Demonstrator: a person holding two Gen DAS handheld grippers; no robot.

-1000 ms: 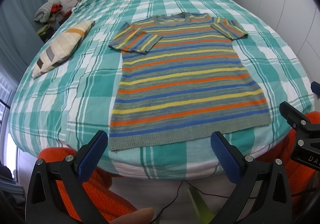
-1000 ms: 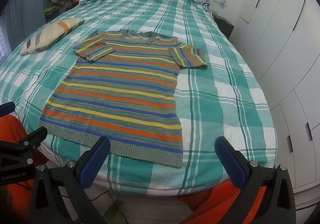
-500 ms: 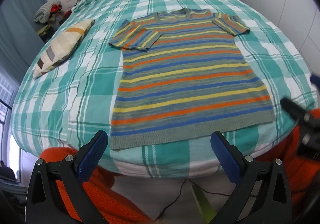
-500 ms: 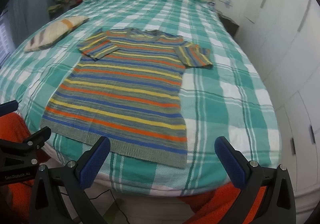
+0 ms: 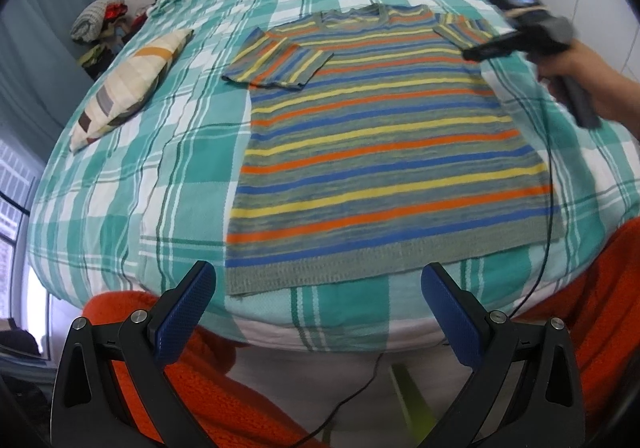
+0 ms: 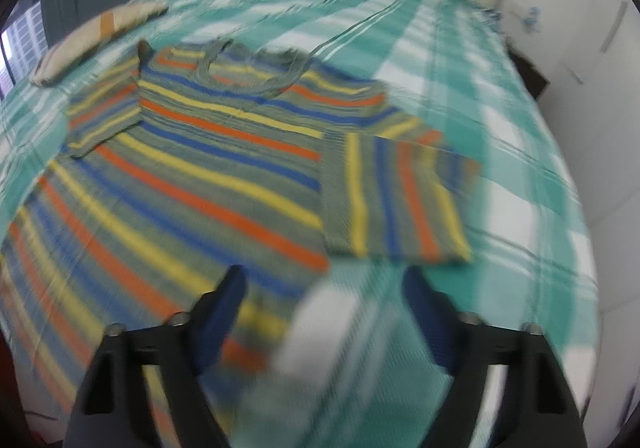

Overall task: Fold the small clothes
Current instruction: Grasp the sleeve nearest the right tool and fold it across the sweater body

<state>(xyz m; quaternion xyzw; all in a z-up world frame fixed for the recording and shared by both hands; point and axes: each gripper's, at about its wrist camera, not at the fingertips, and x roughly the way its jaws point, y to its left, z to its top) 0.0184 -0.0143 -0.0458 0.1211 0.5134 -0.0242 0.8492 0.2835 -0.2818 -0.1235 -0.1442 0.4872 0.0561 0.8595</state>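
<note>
A striped knit top is spread flat, front up, on a bed covered with a teal and white plaid sheet; both short sleeves are laid out to the sides and the grey hem lies near the bed's edge. The left gripper is held off that edge with its jaws wide apart and nothing between them; the hem is seen just ahead of the two blue pads, its corner close to the left-hand pad. A striped pillow lies well ahead and to the left of these jaws, apart from the top. The right gripper is seen over the far side of the garment, held by a hand reaching in from the right. Its jaws are closing but are not yet pressed on anything: in the blurred right wrist view the side edge of the top runs between the pads, and the right sleeve lies directly ahead of them. A black cable trails across the garment's right margin.
</note>
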